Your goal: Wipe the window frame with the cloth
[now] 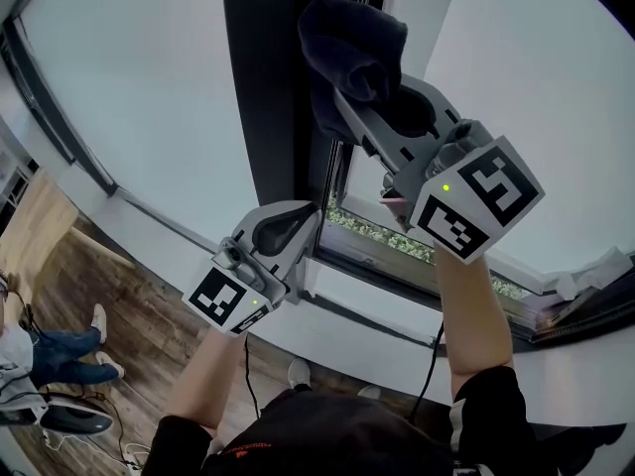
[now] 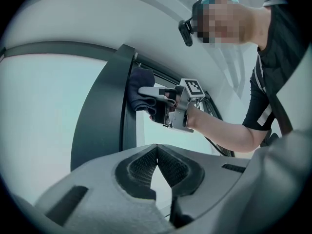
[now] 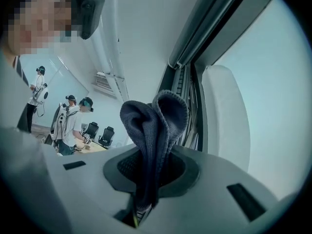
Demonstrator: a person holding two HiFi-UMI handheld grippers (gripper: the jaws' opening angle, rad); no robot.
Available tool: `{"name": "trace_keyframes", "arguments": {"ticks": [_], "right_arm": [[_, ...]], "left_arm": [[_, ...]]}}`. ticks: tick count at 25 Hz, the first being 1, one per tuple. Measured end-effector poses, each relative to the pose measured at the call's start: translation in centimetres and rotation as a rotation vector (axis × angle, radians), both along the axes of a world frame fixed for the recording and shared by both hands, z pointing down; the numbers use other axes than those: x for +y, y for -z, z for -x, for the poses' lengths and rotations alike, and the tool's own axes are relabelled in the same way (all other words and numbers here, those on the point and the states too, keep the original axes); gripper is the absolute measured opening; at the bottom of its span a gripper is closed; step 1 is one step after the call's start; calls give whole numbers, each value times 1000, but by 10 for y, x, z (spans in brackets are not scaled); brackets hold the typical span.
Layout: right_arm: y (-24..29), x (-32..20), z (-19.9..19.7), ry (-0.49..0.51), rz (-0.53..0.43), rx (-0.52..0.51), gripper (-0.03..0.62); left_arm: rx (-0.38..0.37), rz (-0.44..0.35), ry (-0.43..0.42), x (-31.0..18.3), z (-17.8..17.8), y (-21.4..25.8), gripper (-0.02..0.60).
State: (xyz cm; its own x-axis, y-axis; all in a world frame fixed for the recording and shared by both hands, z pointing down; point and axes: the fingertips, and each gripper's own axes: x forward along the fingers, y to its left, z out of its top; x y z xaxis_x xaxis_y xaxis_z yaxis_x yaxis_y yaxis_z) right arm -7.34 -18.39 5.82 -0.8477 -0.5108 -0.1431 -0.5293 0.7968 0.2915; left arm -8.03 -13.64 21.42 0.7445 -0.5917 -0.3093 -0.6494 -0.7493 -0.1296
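Largest first: pale window glass point(image 1: 129, 107) either side of the dark upright of the window frame point(image 1: 273, 97), running top to bottom of the head view. Bottom rail and white ledge point(image 1: 397, 300) below; wooden floor point(image 1: 89, 286) far beneath.

Next: right gripper point(image 1: 357, 102) raised high against that upright, jaws clamped on the cloth point(image 1: 352, 38). Confirmed in the right gripper view: dark knit cloth point(image 3: 153, 126) pinched between the pads, nothing else there. Left gripper point(image 1: 298, 221) lower, near the bottom rail, well apart from the cloth. Jaws closed tip to tip on nothing, per the left gripper view.

Cloth position: bunched at the right edge of the upright, on its upper stretch, beside the narrow channel between upright and sash. Contact likely but not certain, with the touching point hidden behind the bunch.

Cloth attitude: doubled into a loop, long axis in line with the jaws, folded end leading and pointed up toward the frame. Loose ends down in the jaw throat.

Progress, judged: wiping under way, high on the upright. No streak, damp mark or dust line visible, so no telling which stretch is done. Taken as left: rest of the upright downward, then the bottom rail.
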Motion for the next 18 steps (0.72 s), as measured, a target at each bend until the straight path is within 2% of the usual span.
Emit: {"name": "trace_keyframes", "arguments": {"ticks": [18], "right_arm": [[-52,3,-7,3,113,-25,55]], "left_arm": [[8,66,-11,7,-9,-27,18]]}}
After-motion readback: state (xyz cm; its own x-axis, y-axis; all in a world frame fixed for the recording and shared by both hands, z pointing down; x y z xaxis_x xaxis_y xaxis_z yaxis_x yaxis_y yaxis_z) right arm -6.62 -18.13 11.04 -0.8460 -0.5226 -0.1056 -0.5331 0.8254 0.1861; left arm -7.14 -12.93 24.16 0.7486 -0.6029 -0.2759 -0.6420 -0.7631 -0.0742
